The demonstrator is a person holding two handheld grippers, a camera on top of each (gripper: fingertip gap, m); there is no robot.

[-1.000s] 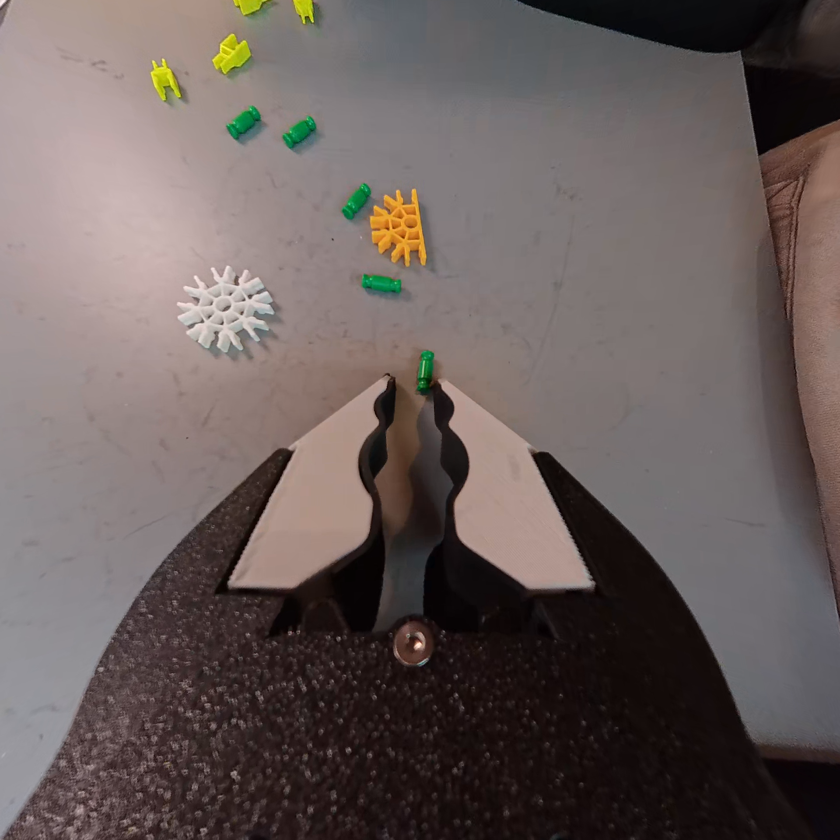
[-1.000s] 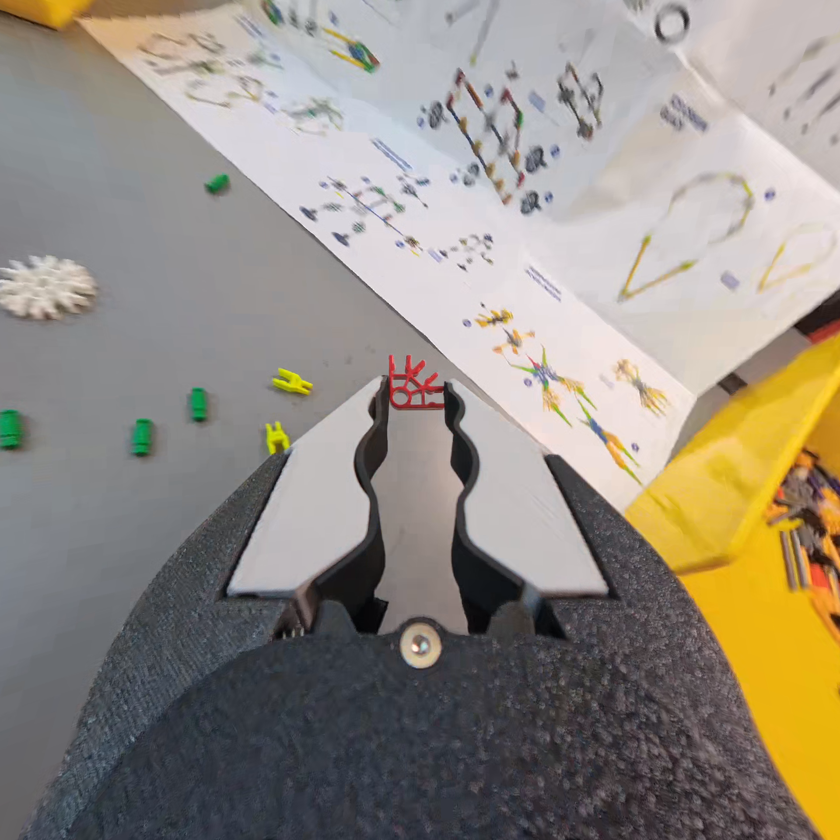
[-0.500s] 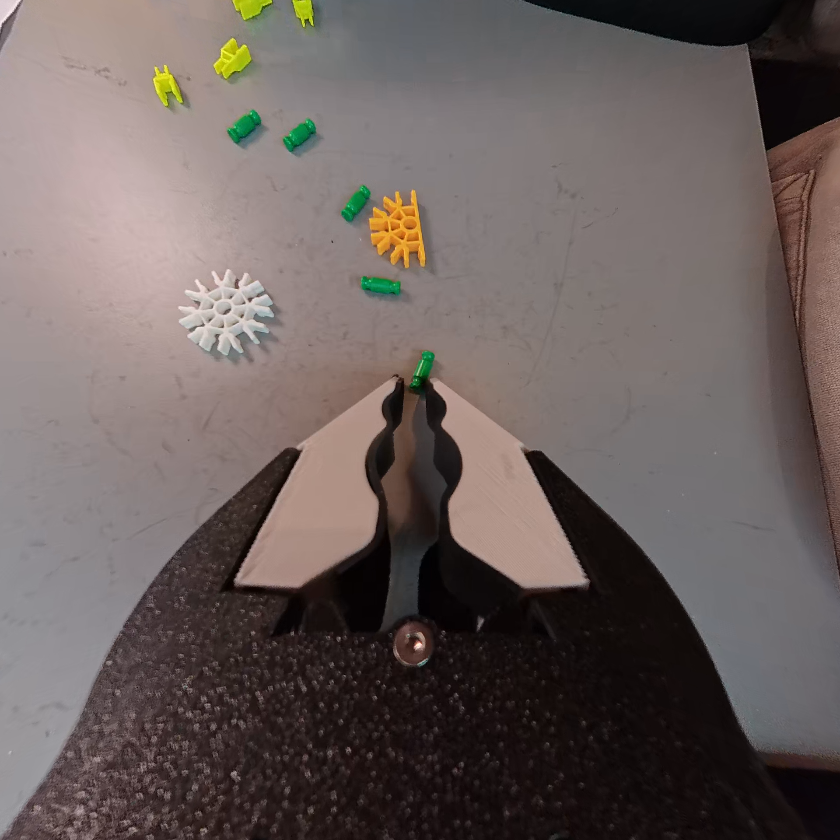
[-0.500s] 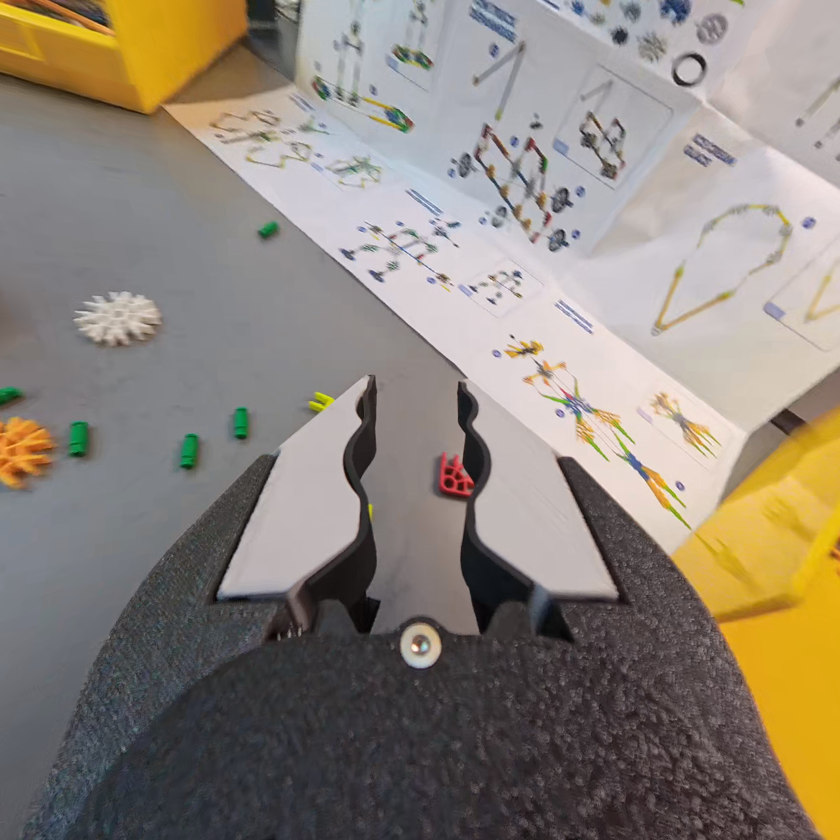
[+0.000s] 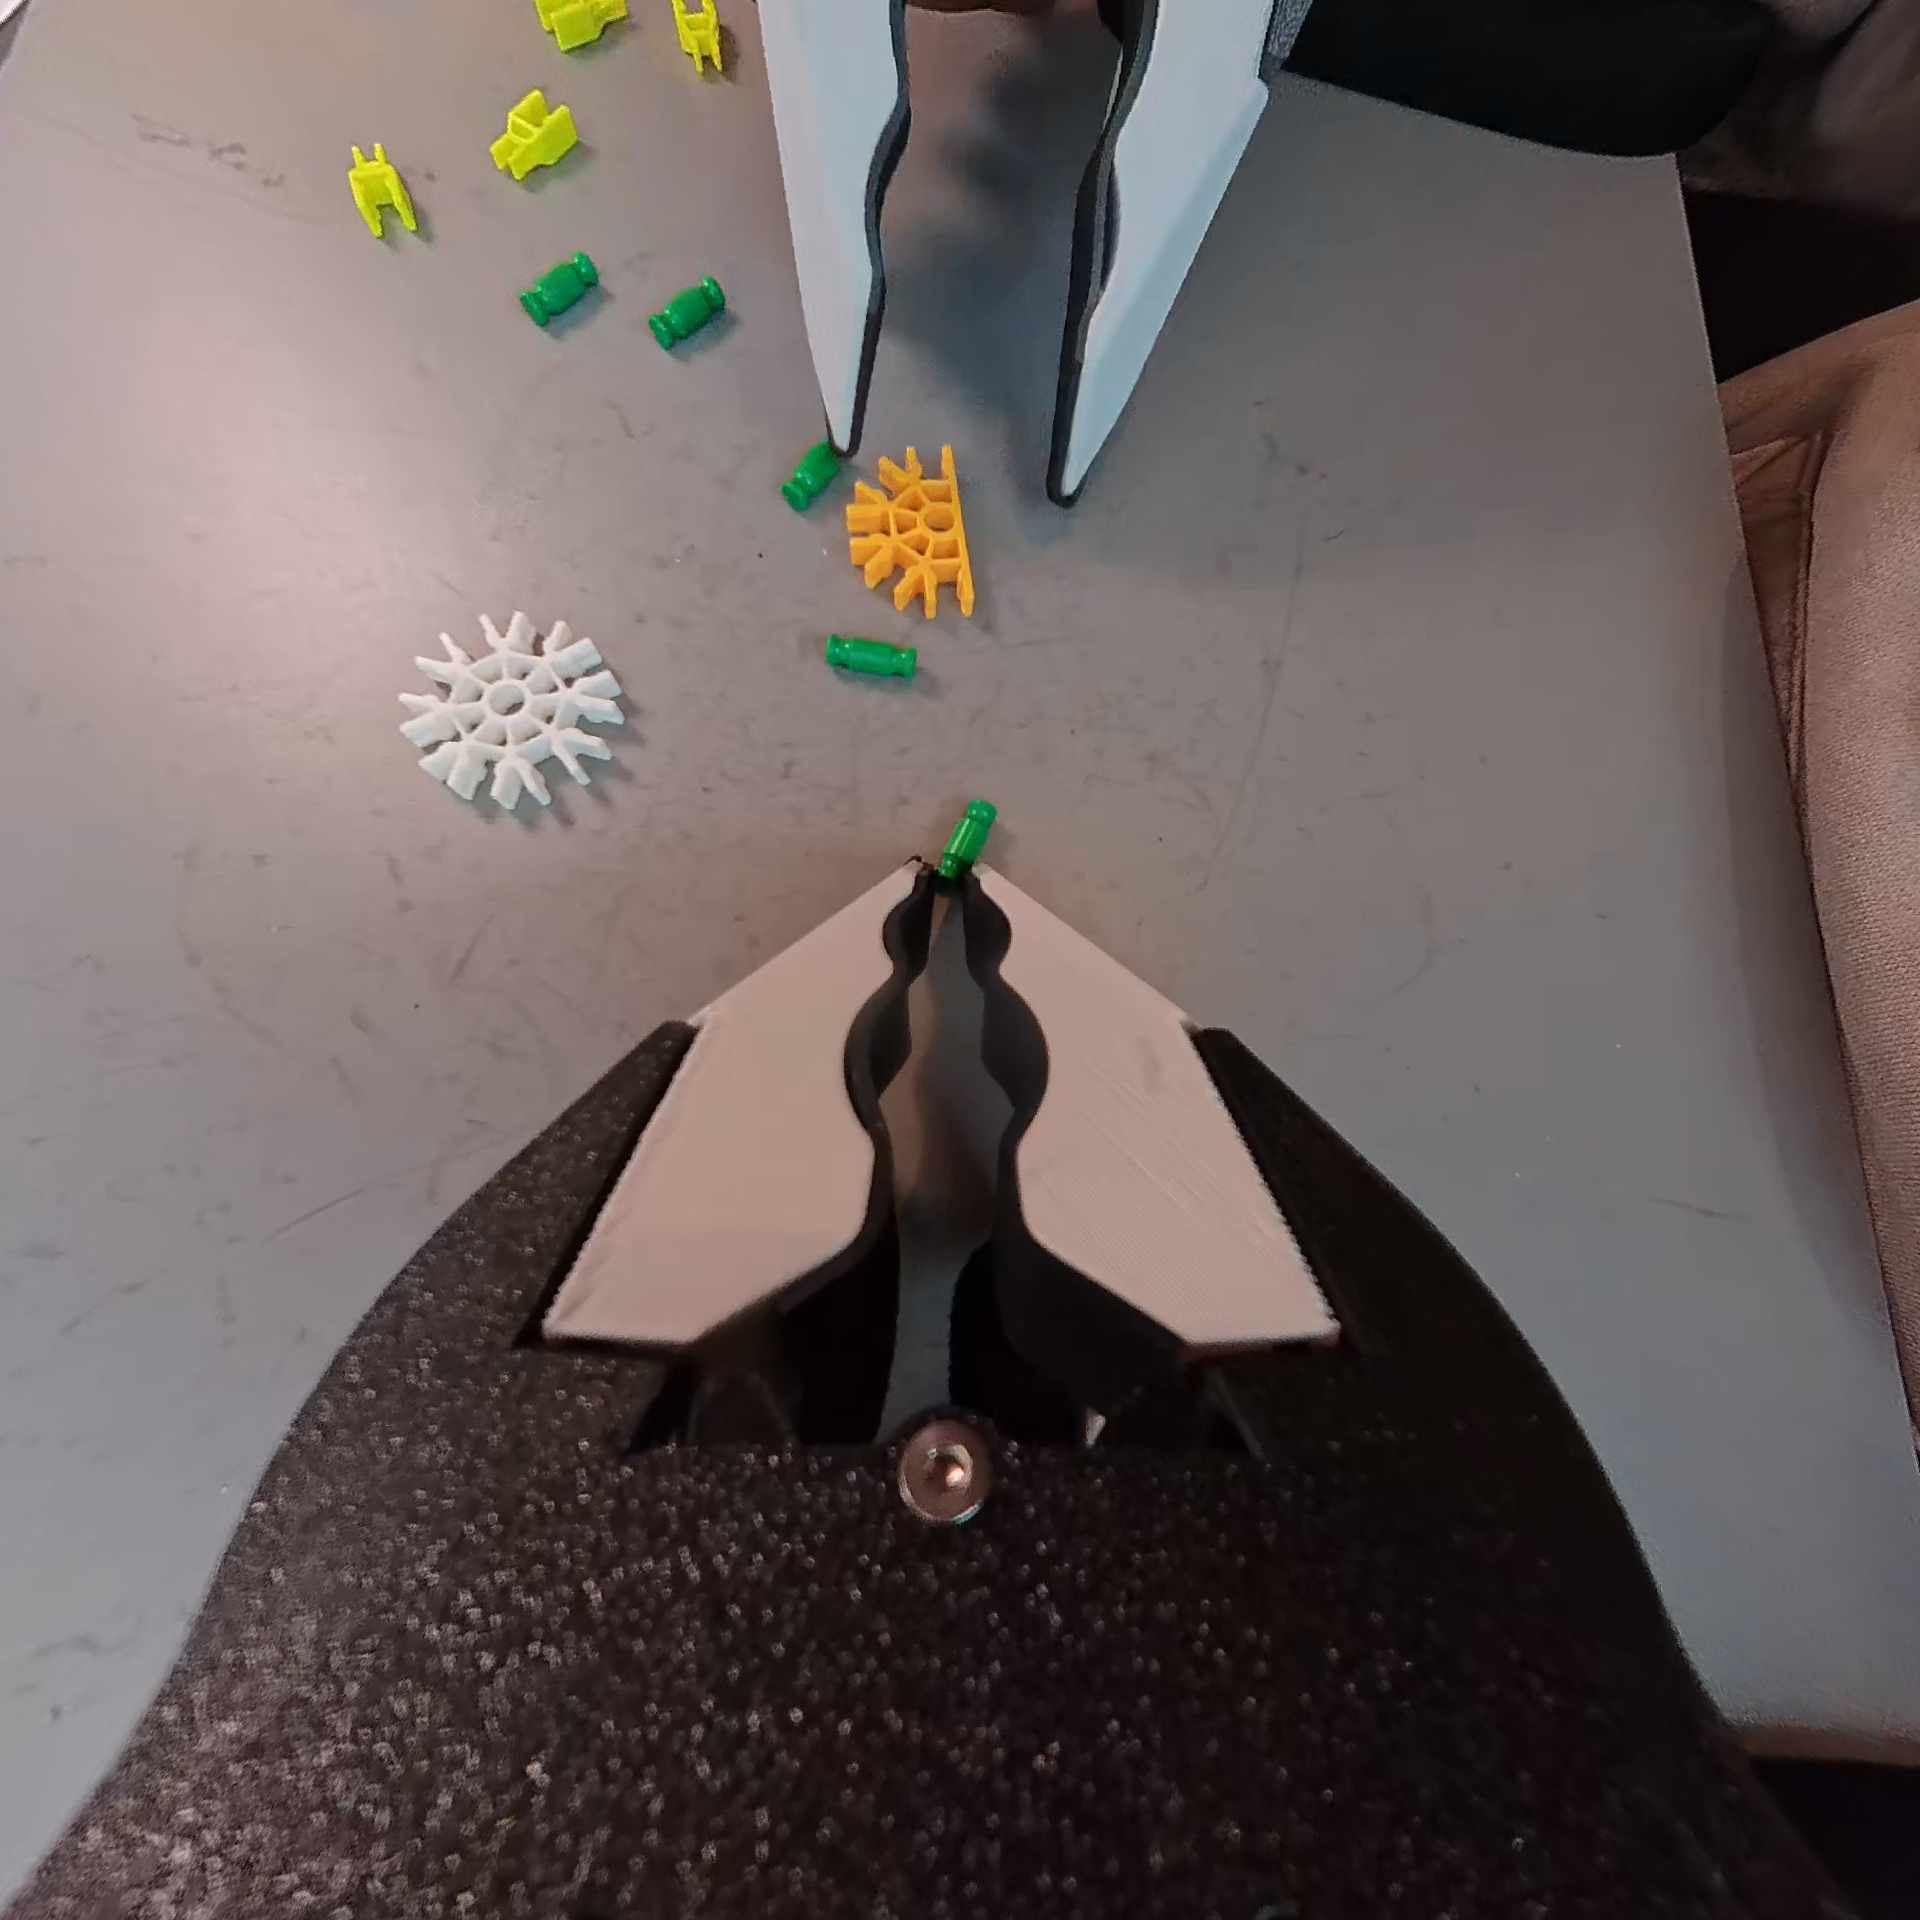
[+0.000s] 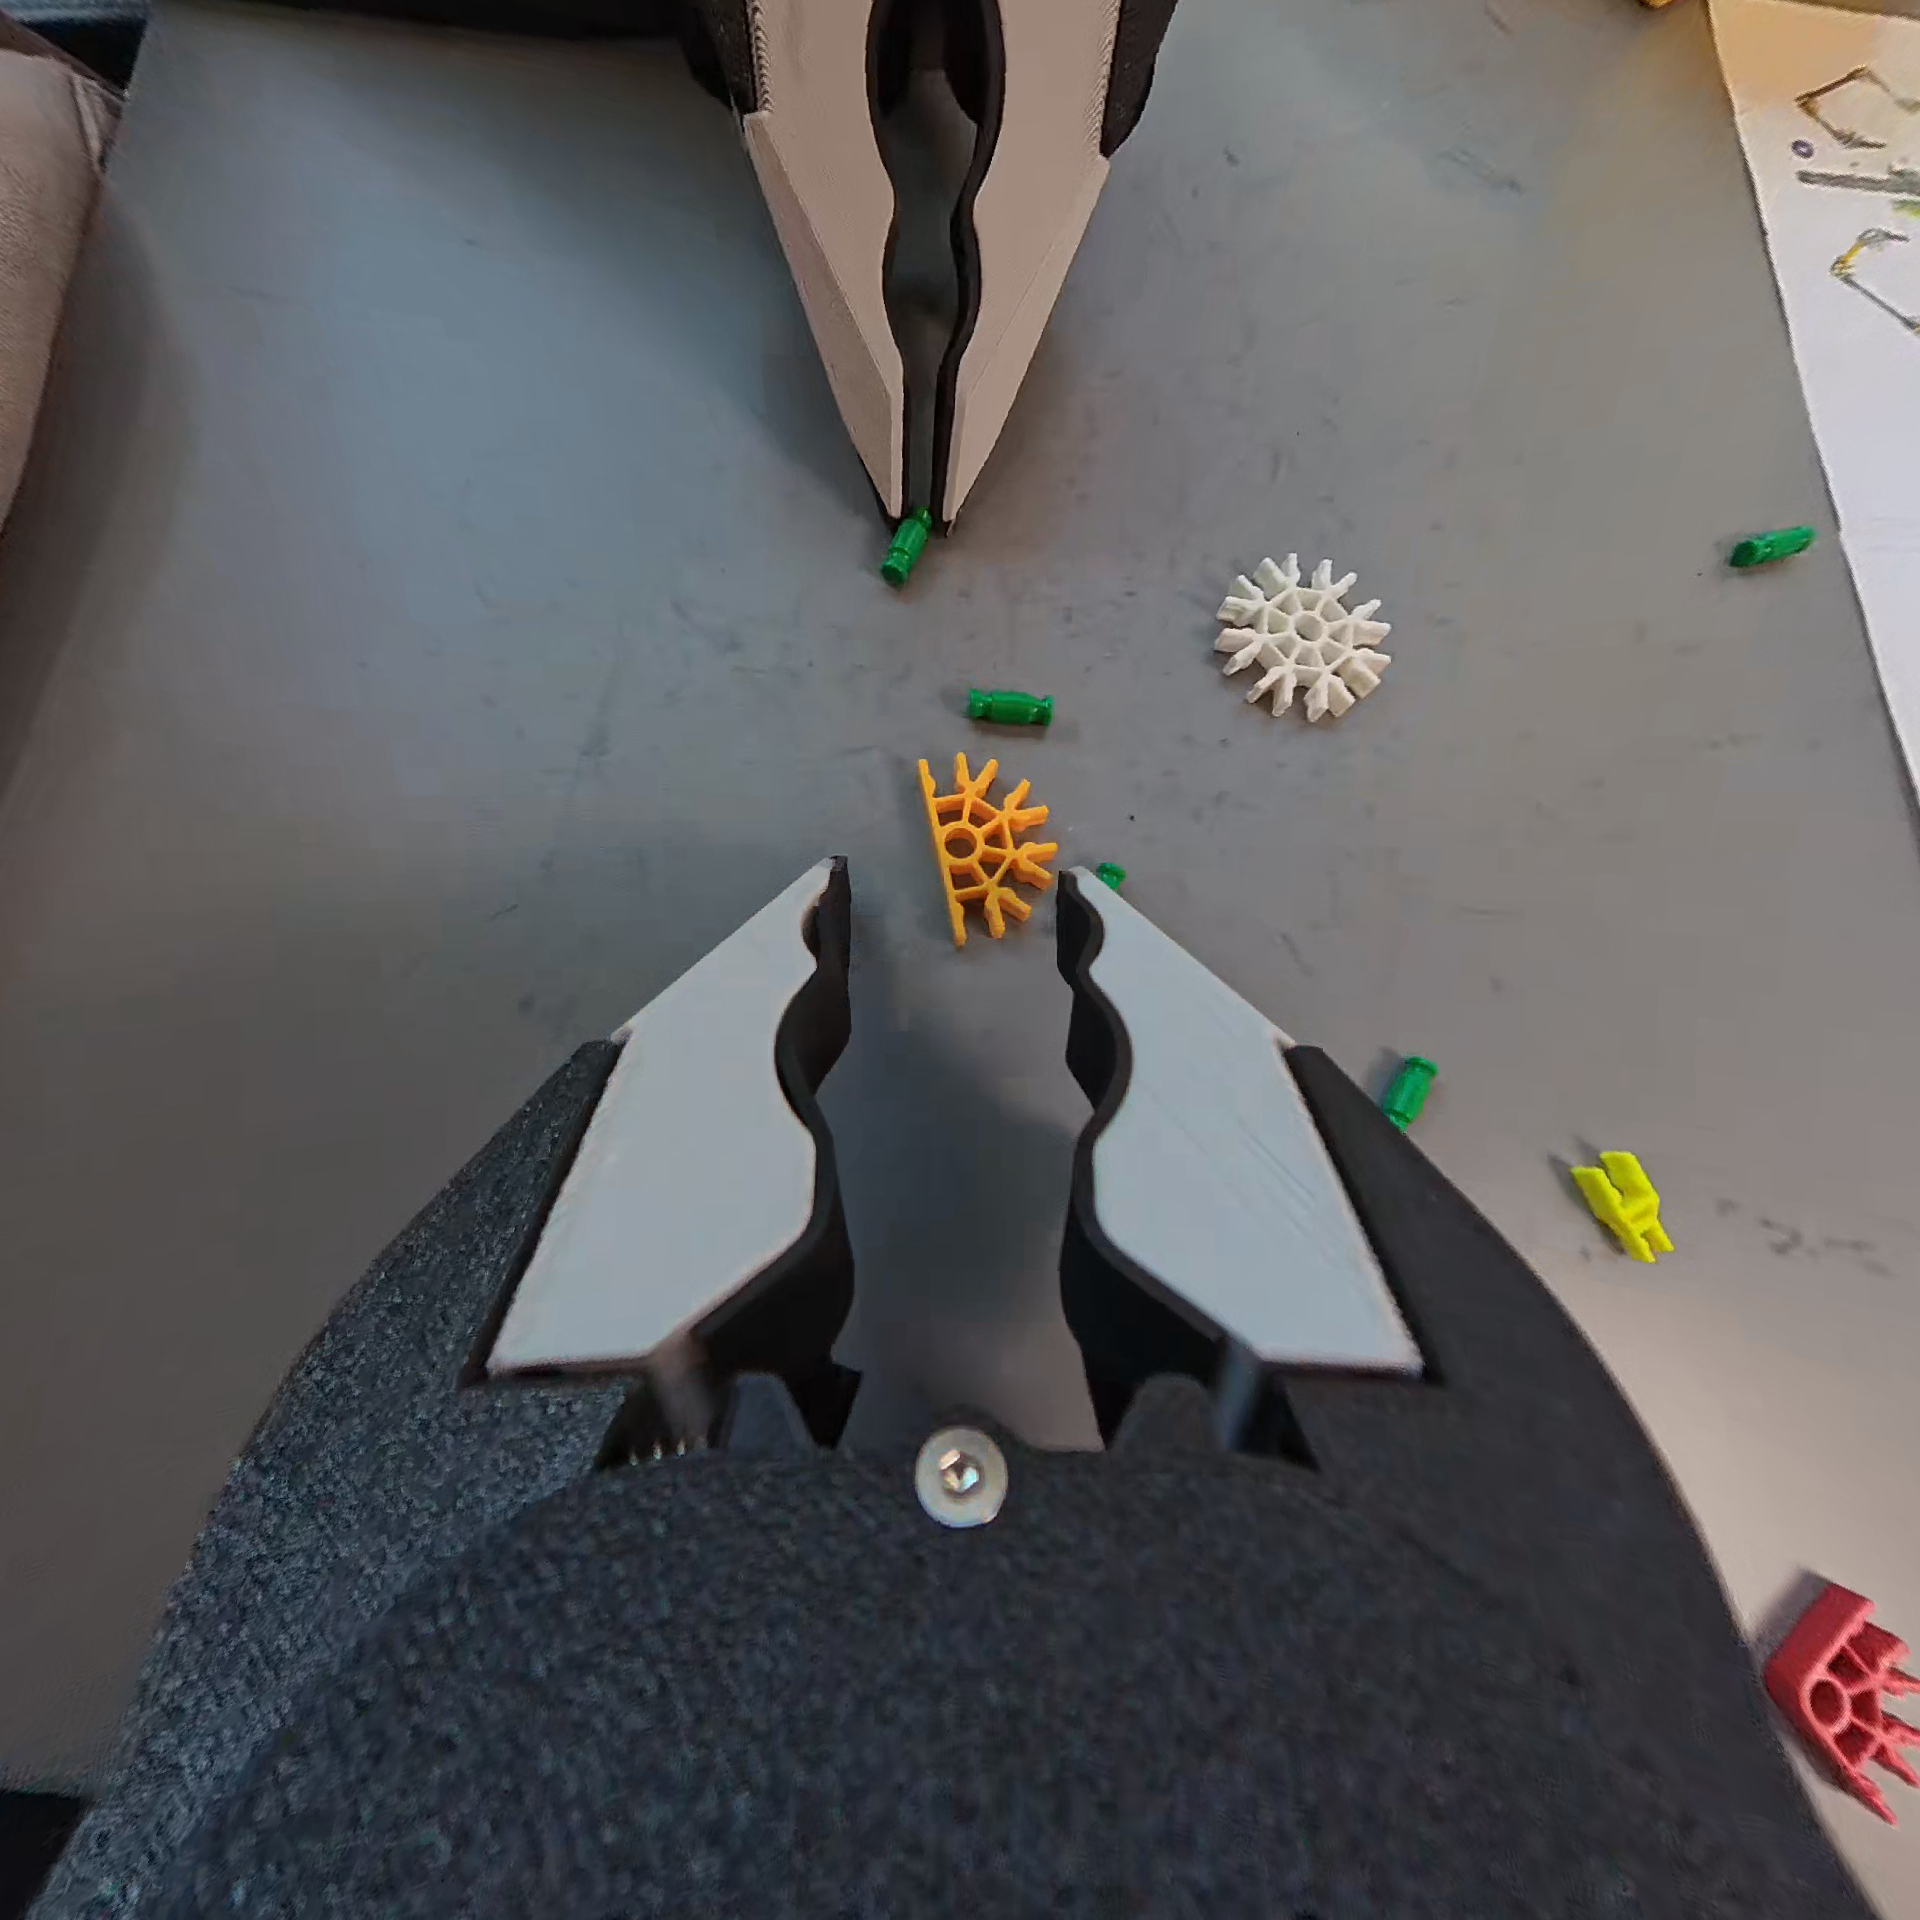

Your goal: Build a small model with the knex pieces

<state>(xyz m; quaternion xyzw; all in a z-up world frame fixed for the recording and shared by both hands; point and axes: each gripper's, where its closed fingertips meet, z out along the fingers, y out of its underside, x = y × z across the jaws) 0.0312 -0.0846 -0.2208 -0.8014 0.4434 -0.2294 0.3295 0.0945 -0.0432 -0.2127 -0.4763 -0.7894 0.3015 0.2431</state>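
Observation:
My left gripper [image 5: 945,878] is shut on the end of a small green rod [image 5: 966,836], which sticks out past its tips just above the grey table [image 5: 1351,727]. It shows at the top of the right wrist view [image 6: 920,514] with the rod [image 6: 904,545]. My right gripper [image 6: 954,878] is open and empty, low over the table. An orange half-round connector [image 6: 982,847] lies flat just ahead of its tips, partly between them. In the left wrist view the right gripper [image 5: 951,468] points down behind the orange connector [image 5: 914,530].
A white snowflake connector [image 5: 511,707] lies to one side. Loose green rods [image 5: 871,657] and yellow clips [image 5: 532,135] are scattered about. A red connector [image 6: 1844,1688] lies beside my right gripper. A printed paper sheet [image 6: 1870,312] covers the table's far side. A beige cushion [image 5: 1849,727] borders the table edge. The tips of one gripper are about 9 centimetres away from the tips of the other.
My right gripper opened, dropped the red connector, and swung over to the orange connector. My left gripper closed its tips on the green rod.

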